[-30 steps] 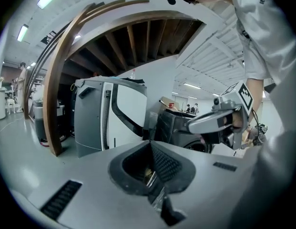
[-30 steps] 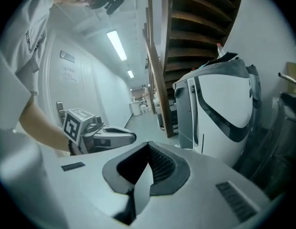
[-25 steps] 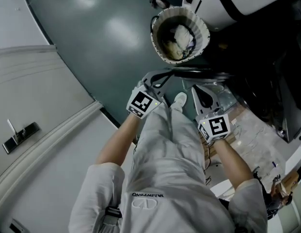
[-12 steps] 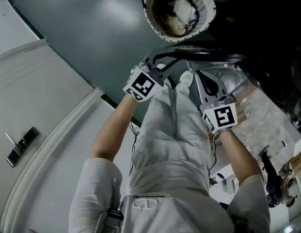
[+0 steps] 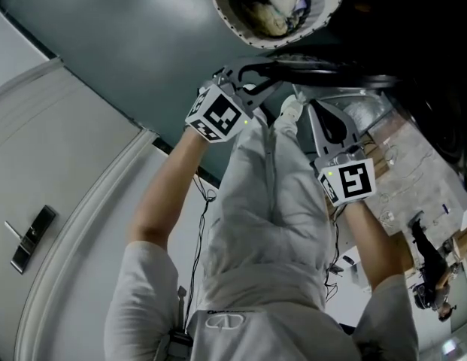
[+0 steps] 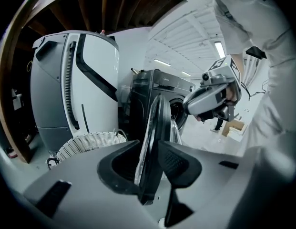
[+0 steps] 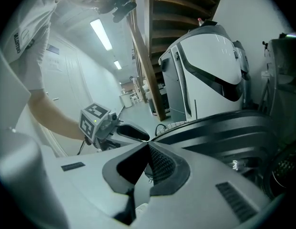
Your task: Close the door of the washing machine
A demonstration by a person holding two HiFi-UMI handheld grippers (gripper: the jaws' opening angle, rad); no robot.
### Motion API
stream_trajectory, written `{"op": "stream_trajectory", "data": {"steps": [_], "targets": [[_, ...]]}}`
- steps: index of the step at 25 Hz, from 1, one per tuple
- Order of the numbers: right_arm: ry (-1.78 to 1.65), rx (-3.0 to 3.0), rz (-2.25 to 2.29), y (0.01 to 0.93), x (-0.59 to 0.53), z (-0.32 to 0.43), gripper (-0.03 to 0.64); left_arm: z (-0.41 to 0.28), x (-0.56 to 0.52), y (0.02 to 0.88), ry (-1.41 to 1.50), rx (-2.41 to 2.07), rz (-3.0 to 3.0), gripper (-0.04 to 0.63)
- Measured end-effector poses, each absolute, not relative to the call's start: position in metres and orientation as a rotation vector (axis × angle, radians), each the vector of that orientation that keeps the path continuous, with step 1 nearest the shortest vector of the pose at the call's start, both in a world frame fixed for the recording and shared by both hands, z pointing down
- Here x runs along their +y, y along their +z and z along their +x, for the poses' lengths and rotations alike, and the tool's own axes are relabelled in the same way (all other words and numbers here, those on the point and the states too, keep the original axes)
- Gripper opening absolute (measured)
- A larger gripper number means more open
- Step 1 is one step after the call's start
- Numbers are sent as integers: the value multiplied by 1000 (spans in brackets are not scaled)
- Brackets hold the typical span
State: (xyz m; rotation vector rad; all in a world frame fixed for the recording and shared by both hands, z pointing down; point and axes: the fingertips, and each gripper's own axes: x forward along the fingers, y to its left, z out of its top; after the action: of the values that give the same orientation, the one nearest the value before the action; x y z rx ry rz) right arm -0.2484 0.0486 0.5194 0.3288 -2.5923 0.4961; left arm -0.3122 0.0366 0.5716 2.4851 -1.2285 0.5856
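Your left gripper [image 6: 148,144]: fingers [image 6: 177,162] opening, washing machine door [image 6: 155,113] edge between them. Your right gripper [image 7: 148,147]: fingers closed together, empty, near the door.

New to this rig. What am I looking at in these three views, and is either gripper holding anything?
No robot: a person wears a head camera looking down and holds a two-jaw gripper in each hand. The other two pictures come from cameras on those grippers. The left gripper has the edge of the washing machine's open door between its jaws, which are opening. The right gripper is shut and empty. A wicker laundry basket stands on the floor near the machine.
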Motion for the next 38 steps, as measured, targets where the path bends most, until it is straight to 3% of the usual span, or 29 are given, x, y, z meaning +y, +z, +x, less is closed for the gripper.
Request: {"op": "stream_trajectory", "data": {"steps": [38], "targets": [[666, -2509, 585, 563, 82, -204, 11, -273, 54, 601, 751, -1089, 2539, 67]]}}
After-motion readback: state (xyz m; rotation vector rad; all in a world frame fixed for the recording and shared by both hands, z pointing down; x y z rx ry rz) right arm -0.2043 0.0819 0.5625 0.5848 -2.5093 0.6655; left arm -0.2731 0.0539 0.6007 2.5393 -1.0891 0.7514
